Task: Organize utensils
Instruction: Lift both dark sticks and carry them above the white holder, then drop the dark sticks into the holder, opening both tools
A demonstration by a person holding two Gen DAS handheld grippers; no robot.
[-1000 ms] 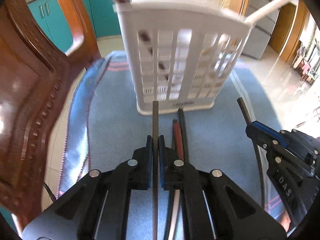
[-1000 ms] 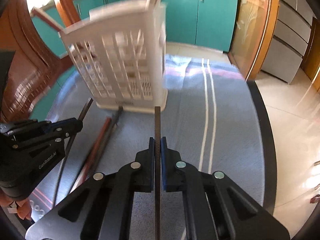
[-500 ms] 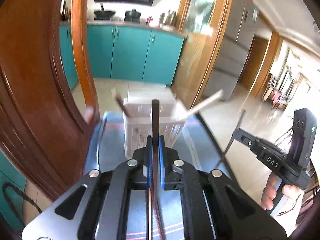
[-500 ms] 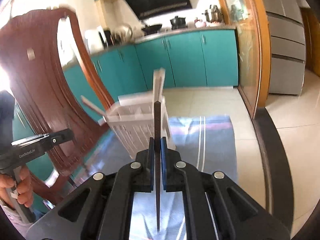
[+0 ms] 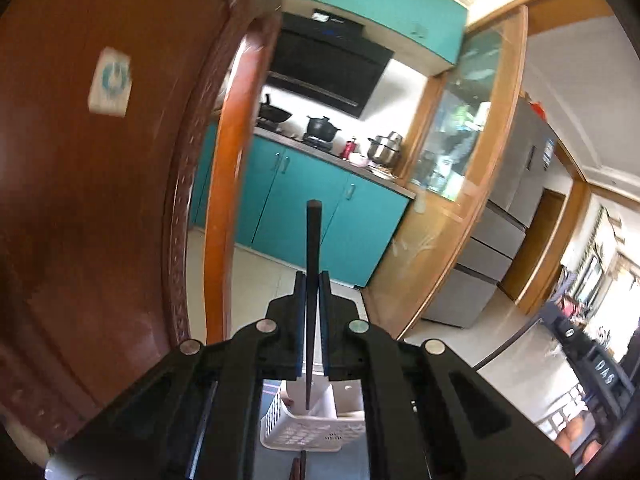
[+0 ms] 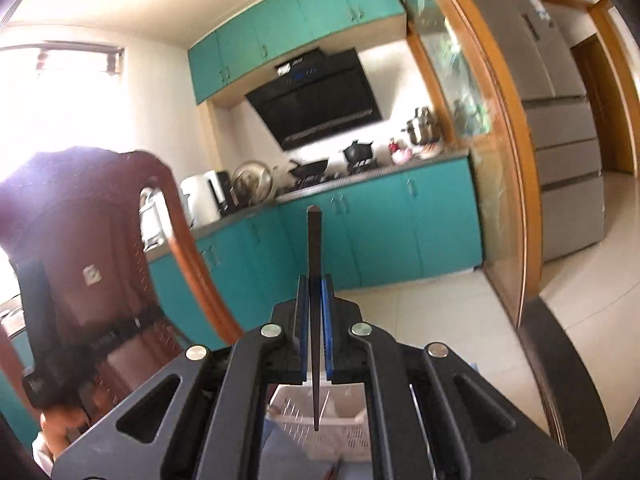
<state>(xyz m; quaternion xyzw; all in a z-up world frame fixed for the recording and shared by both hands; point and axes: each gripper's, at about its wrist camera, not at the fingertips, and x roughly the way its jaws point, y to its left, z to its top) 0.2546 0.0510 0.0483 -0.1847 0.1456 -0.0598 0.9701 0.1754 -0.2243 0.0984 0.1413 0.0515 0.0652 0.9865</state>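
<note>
My left gripper (image 5: pixel 311 280) is shut on a dark chopstick (image 5: pixel 312 240) that stands upright, its lower tip just above the white slotted utensil basket (image 5: pixel 316 432). My right gripper (image 6: pixel 315 282) is shut on a second dark chopstick (image 6: pixel 313 240), also upright, its lower tip over the same basket (image 6: pixel 320 432). Both grippers are raised high and tilted up toward the kitchen. The right gripper body shows at the far right of the left wrist view (image 5: pixel 596 364). A reddish chopstick end (image 5: pixel 298 470) lies on the cloth below the basket.
A carved wooden chair (image 5: pixel 100 200) stands close on the left, and shows in the right wrist view (image 6: pixel 100 260). Teal cabinets (image 6: pixel 380 220), a range hood and a grey fridge (image 6: pixel 560 100) are behind. The dark table edge (image 6: pixel 560 360) curves at the right.
Both grippers have risen and tilted further upward with their chopsticks. The basket has dropped from mid-frame to beneath the jaws, and the chopsticks' lower tips now hang over it.
</note>
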